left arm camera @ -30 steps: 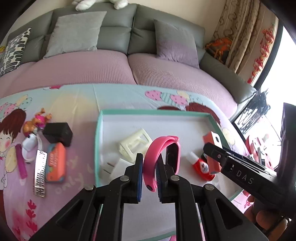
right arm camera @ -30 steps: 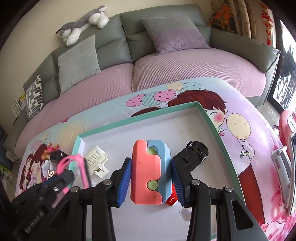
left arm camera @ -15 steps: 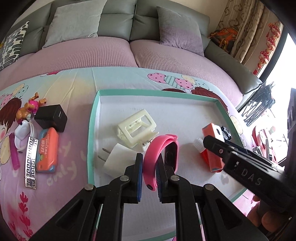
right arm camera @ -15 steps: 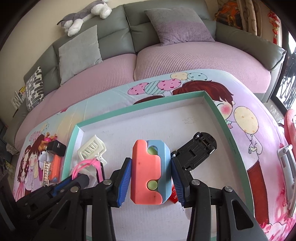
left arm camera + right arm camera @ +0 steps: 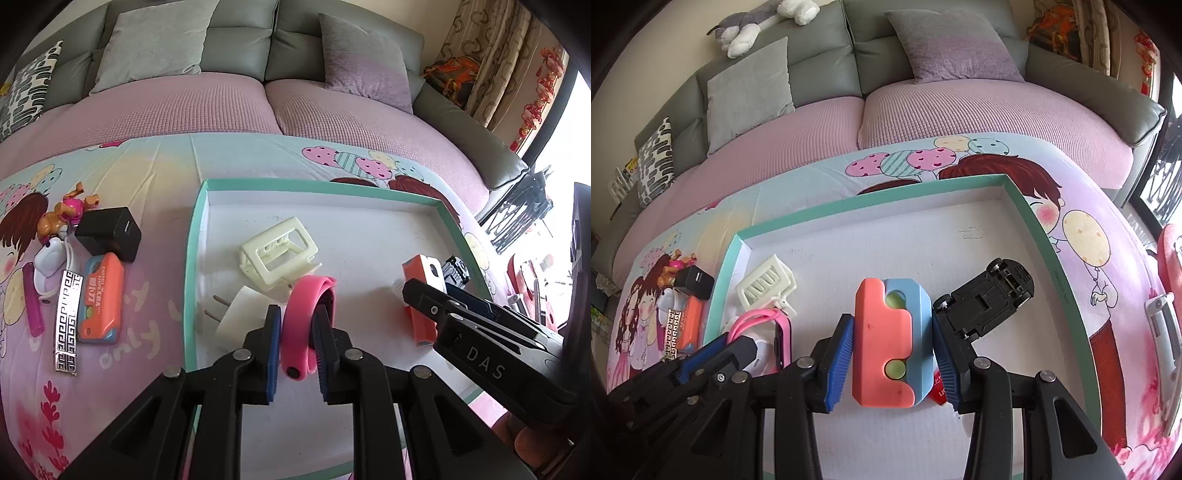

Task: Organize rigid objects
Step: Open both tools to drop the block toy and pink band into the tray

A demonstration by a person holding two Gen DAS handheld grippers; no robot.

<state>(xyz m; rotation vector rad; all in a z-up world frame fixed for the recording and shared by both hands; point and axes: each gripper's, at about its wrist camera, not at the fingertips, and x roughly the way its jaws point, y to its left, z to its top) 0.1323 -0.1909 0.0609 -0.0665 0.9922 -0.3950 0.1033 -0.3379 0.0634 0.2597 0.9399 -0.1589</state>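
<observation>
My left gripper (image 5: 296, 350) is shut on a pink wristband (image 5: 306, 325), held low over the white tray with a teal rim (image 5: 192, 266). My right gripper (image 5: 892, 352) is shut on an orange and blue block (image 5: 888, 339) over the tray's middle. In the tray lie a cream hair claw (image 5: 277, 251), a white plug adapter (image 5: 240, 317) and an overturned black toy car (image 5: 986, 299). A red item (image 5: 936, 387) shows partly under the right fingers. The right gripper (image 5: 480, 332) and its block (image 5: 421, 295) show at the right of the left wrist view.
Left of the tray on the cartoon tablecloth lie a black charger cube (image 5: 109, 232), an orange case (image 5: 101, 299), a silver patterned bar (image 5: 68, 317), a purple stick (image 5: 33, 299), a white earbud case (image 5: 50, 262) and a toy dog (image 5: 64, 214). A sofa (image 5: 258, 103) stands behind.
Both grippers have moved down and forward over the tray with their objects still held. The toy car and hair claw now look nearer.
</observation>
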